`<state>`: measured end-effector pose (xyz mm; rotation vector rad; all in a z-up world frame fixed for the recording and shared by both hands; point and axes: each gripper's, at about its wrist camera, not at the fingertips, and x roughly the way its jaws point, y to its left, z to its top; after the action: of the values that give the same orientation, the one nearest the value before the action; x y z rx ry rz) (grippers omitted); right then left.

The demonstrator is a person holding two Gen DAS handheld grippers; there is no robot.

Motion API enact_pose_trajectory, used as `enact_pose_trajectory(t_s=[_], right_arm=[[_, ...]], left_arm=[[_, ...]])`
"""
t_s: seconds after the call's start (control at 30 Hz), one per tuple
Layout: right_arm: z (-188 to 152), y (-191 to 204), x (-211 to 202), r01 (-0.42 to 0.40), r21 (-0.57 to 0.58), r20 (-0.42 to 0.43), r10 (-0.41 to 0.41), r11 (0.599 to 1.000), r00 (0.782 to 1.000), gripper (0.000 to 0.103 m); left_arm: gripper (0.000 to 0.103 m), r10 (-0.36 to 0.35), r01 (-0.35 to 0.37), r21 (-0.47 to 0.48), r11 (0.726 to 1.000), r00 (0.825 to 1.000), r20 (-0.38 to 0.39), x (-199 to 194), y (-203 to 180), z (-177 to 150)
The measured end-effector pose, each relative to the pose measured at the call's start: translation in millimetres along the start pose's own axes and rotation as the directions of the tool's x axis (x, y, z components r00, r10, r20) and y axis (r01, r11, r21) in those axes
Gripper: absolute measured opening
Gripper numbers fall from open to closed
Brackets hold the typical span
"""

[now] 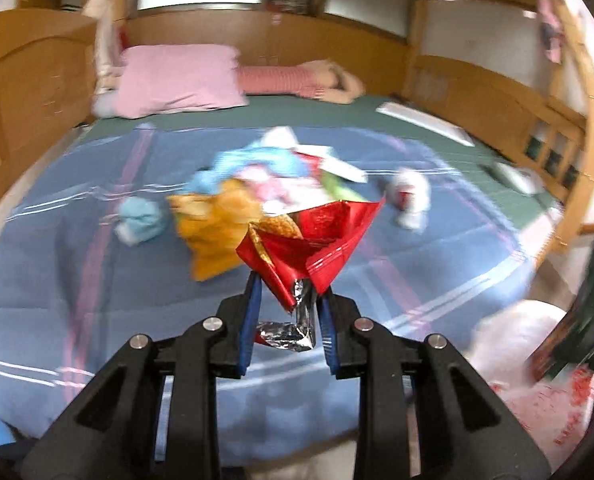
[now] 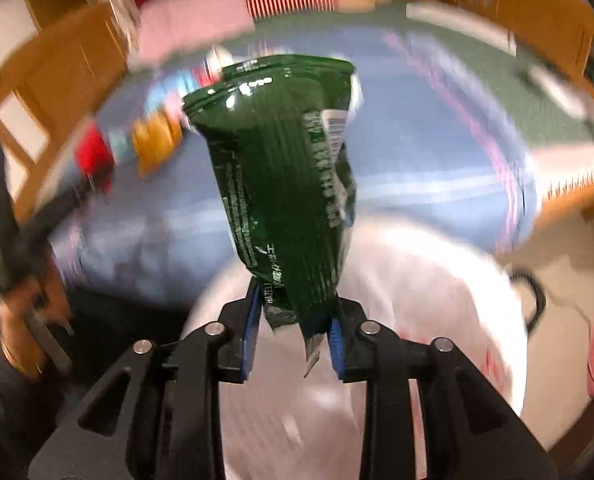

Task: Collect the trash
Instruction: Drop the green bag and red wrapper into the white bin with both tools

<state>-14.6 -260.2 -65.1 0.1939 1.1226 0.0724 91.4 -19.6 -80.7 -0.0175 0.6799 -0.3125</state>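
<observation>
My left gripper (image 1: 288, 288) is shut on a crumpled red foil wrapper (image 1: 317, 236) and holds it above the blue plaid bedspread (image 1: 97, 288). Behind it lies a pile of trash (image 1: 265, 176): an orange bag (image 1: 213, 232), blue and pink wrappers and white paper. My right gripper (image 2: 295, 312) is shut on a dark green snack bag (image 2: 285, 176) and holds it over a white plastic bag (image 2: 417, 280) below. The green bag and right gripper show at the right edge of the left wrist view (image 1: 577, 320), above the white plastic bag (image 1: 537, 360).
A pink pillow (image 1: 177, 76) and a striped soft toy (image 1: 297, 80) lie at the head of the bed. A wooden bed frame (image 1: 497, 100) runs around it. A crumpled white wrapper (image 1: 409, 196) lies right of the pile. The left hand and gripper show at left in the right wrist view (image 2: 25, 264).
</observation>
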Motion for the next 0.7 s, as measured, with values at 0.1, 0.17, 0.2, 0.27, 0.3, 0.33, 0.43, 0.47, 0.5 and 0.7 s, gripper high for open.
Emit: enact_pose_trajectory(t_s=[0.1, 0.17, 0.2, 0.27, 0.3, 0.33, 0.43, 0.47, 0.5, 0.7], right_arm=[[-21, -14, 13, 0.028, 0.010, -0.107, -0.026, 1.000, 0.994, 0.077], [-23, -30, 3, 0.063, 0.066, -0.057, -0.059, 0.996, 0.997, 0.079], [-21, -40, -4, 0.060, 0.111, -0.025, -0.057, 0.992, 0.998, 0.079], [-14, -65, -29, 0.025, 0.264, 0.095, -0.052, 0.964, 0.994, 0.080], [-12, -75, -41, 0.001, 0.322, 0.159, -0.055, 0.947, 0.986, 0.080], [-11, -84, -56, -0.017, 0.370, 0.234, -0.075, 0.929, 0.969, 0.080], [-13, -92, -97, 0.013, 0.424, 0.436, -0.217, 0.905, 0.873, 0.089], [-14, -89, -107, 0.045, 0.422, 0.483, -0.266, 0.905, 0.834, 0.097], [-14, -85, -112, 0.065, 0.412, 0.509, -0.289, 0.909, 0.811, 0.100], [-16, -64, -96, 0.180, 0.359, 0.499, -0.351, 0.916, 0.792, 0.100]], left_arm=[[0.028, -0.113, 0.114, 0.017, 0.993, 0.993, -0.022, -3, -29, -5], [0.029, -0.211, 0.213, 0.040, 0.976, 0.976, -0.050, -7, -52, -10], [0.029, -0.268, 0.272, 0.045, 0.961, 0.961, -0.071, -9, -62, -13], [0.031, -0.365, 0.372, 0.042, 0.927, 0.924, -0.116, -9, -79, -21], [0.033, -0.417, 0.427, 0.044, 0.903, 0.897, -0.143, -10, -90, -27], [0.035, -0.457, 0.471, 0.055, 0.880, 0.874, -0.165, -10, -99, -32], [0.056, -0.537, 0.575, 0.119, 0.810, 0.807, -0.243, -13, -129, -53], [0.062, -0.551, 0.599, 0.140, 0.789, 0.789, -0.272, -13, -139, -62], [0.069, -0.558, 0.614, 0.156, 0.773, 0.777, -0.292, -13, -145, -67], [0.092, -0.510, 0.549, 0.204, 0.810, 0.833, -0.217, -15, -146, -74]])
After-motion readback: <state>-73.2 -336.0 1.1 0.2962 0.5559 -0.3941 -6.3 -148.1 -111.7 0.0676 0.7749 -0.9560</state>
